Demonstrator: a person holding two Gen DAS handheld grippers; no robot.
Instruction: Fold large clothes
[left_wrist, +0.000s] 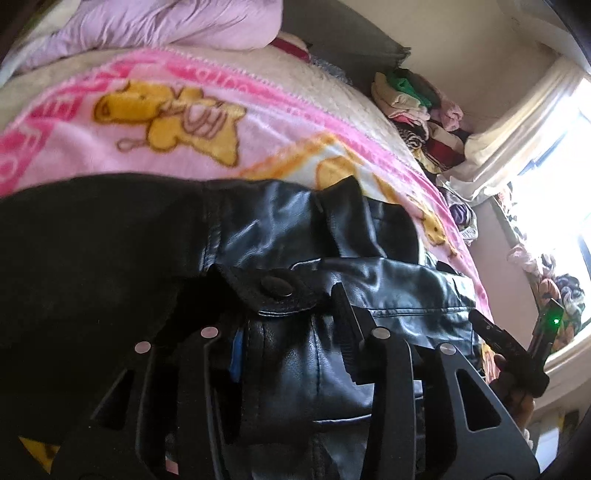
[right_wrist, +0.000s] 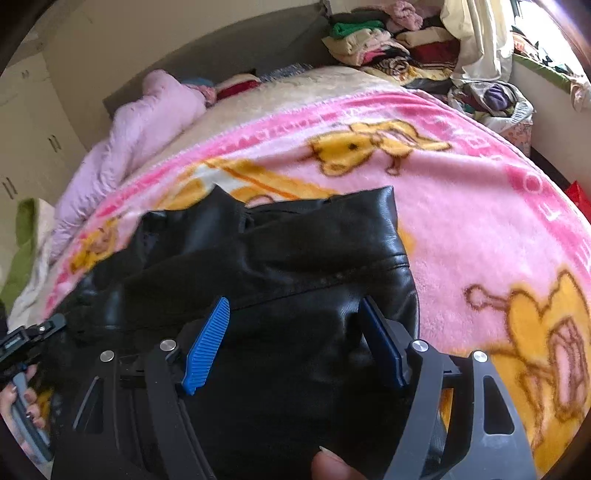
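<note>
jacket (left_wrist: 303, 236): glossy black leather | blanket (right_wrist: 480, 221): fuzzy pink fleece | fingers (right_wrist: 207, 347): ribbed blue plastic

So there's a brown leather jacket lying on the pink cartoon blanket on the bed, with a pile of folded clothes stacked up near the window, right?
Not quite: the leather jacket is black, not brown, as the right wrist view shows plainly. The rest holds: it lies on the pink cartoon blanket on the bed, and a pile of folded clothes is stacked near the window.
</note>
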